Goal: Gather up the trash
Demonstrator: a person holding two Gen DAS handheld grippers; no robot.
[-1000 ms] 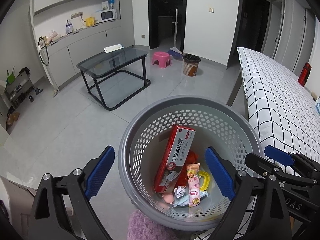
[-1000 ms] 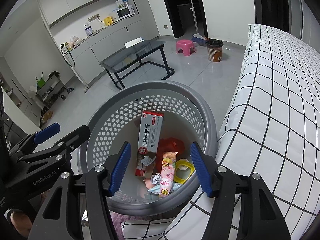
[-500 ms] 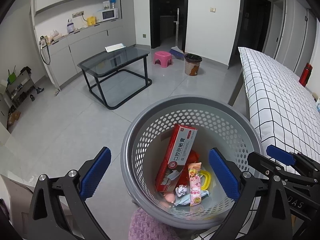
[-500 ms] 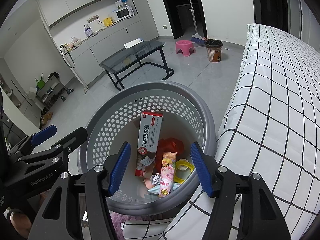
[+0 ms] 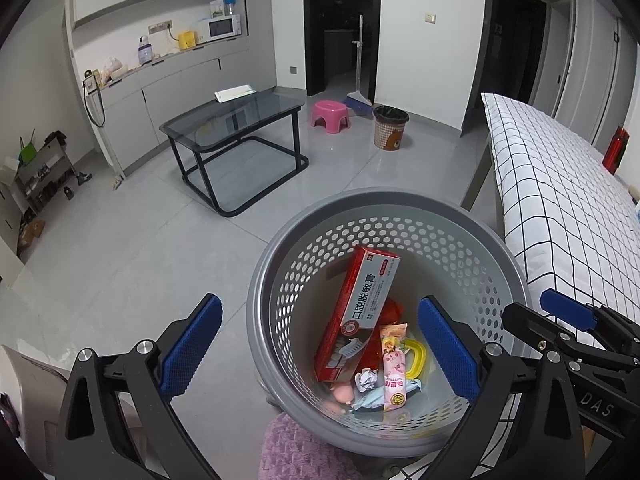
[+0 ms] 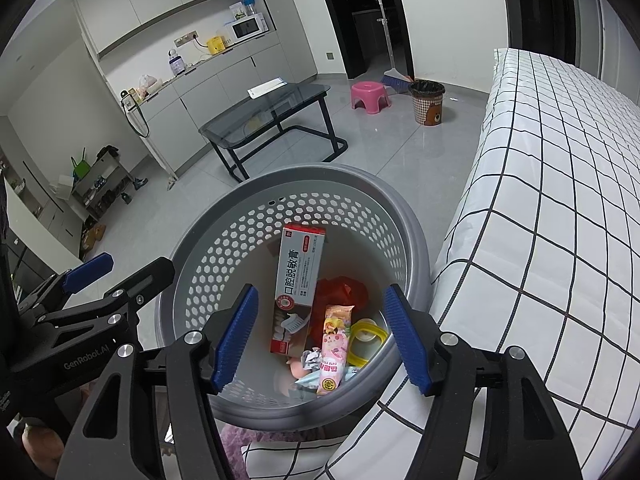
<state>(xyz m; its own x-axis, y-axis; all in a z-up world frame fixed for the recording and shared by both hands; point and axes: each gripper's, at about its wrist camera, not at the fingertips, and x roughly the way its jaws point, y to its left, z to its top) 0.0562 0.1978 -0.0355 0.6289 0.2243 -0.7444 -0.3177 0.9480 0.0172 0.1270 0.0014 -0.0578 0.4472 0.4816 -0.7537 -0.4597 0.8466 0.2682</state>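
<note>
A grey perforated basket (image 5: pixel 496 252) (image 6: pixel 192 256) stands on the floor beside the bed. Inside lie a red and white toothpaste box (image 5: pixel 356 312) (image 6: pixel 298 280), a pink snack packet (image 5: pixel 393 364) (image 6: pixel 334 348), a yellow ring (image 5: pixel 416 356) (image 6: pixel 366 336), red wrapping and small crumpled scraps. My left gripper (image 5: pixel 320 348) is open and empty above the basket's near left rim. My right gripper (image 6: pixel 324 340) is open and empty above the basket. Each gripper shows at the edge of the other's view.
A bed with a black-checked white cover (image 5: pixel 560 208) (image 6: pixel 560 184) runs along the right. A glass table (image 5: pixel 236 120), a pink stool (image 5: pixel 330 112) and a brown bin (image 5: pixel 390 128) stand farther across the grey floor. A pink cloth (image 5: pixel 296 448) lies just below the basket.
The left gripper has drawn back and up a little, so the basket sits slightly farther right and lower in its view. Both grippers stay open. The basket's contents have not moved.
</note>
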